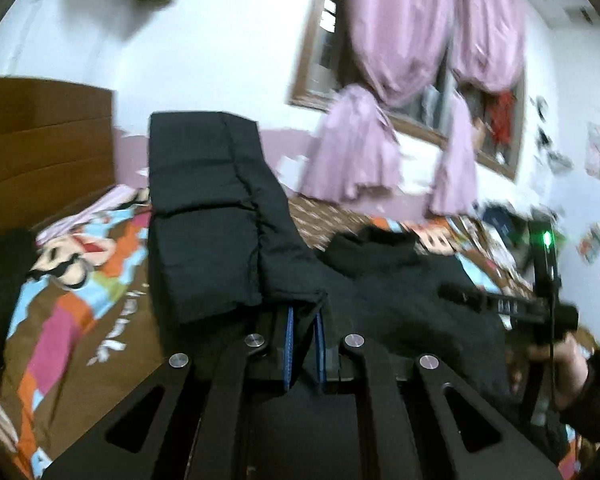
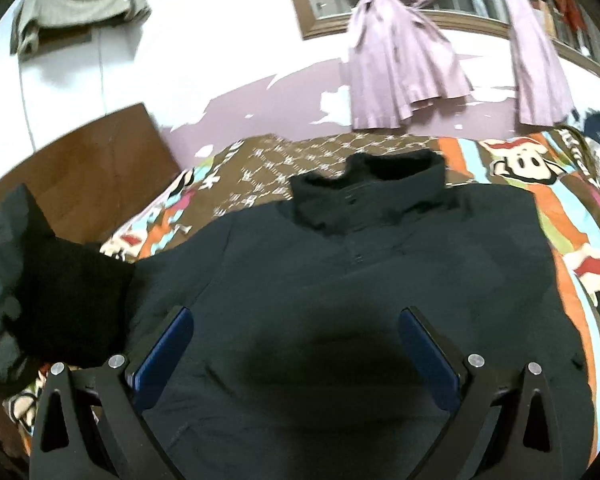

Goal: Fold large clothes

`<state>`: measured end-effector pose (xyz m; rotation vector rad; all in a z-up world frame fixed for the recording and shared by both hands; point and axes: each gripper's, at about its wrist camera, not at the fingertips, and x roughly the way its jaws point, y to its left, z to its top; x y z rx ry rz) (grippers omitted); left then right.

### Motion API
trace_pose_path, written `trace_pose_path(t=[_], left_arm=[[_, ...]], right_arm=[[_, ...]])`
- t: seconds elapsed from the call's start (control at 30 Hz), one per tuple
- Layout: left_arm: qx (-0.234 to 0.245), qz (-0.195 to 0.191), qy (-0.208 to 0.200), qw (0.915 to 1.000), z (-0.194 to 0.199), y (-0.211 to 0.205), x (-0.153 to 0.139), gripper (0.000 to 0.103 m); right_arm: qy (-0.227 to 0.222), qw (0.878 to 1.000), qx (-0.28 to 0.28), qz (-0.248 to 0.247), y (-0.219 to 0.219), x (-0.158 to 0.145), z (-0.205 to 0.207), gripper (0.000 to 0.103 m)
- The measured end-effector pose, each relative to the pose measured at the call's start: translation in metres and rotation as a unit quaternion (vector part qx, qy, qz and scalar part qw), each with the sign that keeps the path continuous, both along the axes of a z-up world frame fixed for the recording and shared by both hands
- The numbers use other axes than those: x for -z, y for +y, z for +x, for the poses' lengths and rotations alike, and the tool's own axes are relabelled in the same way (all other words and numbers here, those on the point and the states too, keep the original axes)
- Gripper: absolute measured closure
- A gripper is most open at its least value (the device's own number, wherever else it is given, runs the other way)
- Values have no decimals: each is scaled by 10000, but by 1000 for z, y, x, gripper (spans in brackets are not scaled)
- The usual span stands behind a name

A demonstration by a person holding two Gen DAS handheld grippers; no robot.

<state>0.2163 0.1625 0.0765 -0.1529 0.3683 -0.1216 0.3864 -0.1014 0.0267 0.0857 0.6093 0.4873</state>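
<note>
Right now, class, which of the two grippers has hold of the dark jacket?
The left gripper: its blue pads are shut on the jacket's sleeve, lifting it. The right gripper is open over the jacket's body.

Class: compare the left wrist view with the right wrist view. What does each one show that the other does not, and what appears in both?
Left wrist only: the left gripper, shut on the jacket's sleeve and holding it up, and the person's hand with the right gripper's handle.

Right wrist only: the right gripper, jaws wide open above the jacket's body, nothing between them, and a beige garment hanging on the wall.

Both: the dark jacket spread on the cartoon bedsheet, the pink curtains, the wooden headboard.
</note>
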Motion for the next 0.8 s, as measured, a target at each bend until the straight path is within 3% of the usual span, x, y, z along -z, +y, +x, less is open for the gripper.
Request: trace_pose_path(t=[0.13, 0.3, 0.5, 0.6, 0.8], left_arm=[[454, 79, 482, 9978, 27, -47, 16, 96], [830, 110, 1238, 9888, 61, -96, 51, 96], [1132, 836, 1955, 9706, 87, -151, 87, 96], [1362, 1110, 2114, 9615, 90, -171, 107, 96], [1374, 1587, 2197, 9527, 83, -181, 139, 96]], right_arm=[[122, 9991, 246, 311, -32, 2, 10, 0], [484, 9942, 386, 879, -72, 16, 26, 0], [1052, 9772, 37, 1843, -106, 42, 39, 0], [1263, 9643, -302, 2308, -111, 50, 41, 0], [1847, 9472, -821, 2487, -101, 66, 44, 0]])
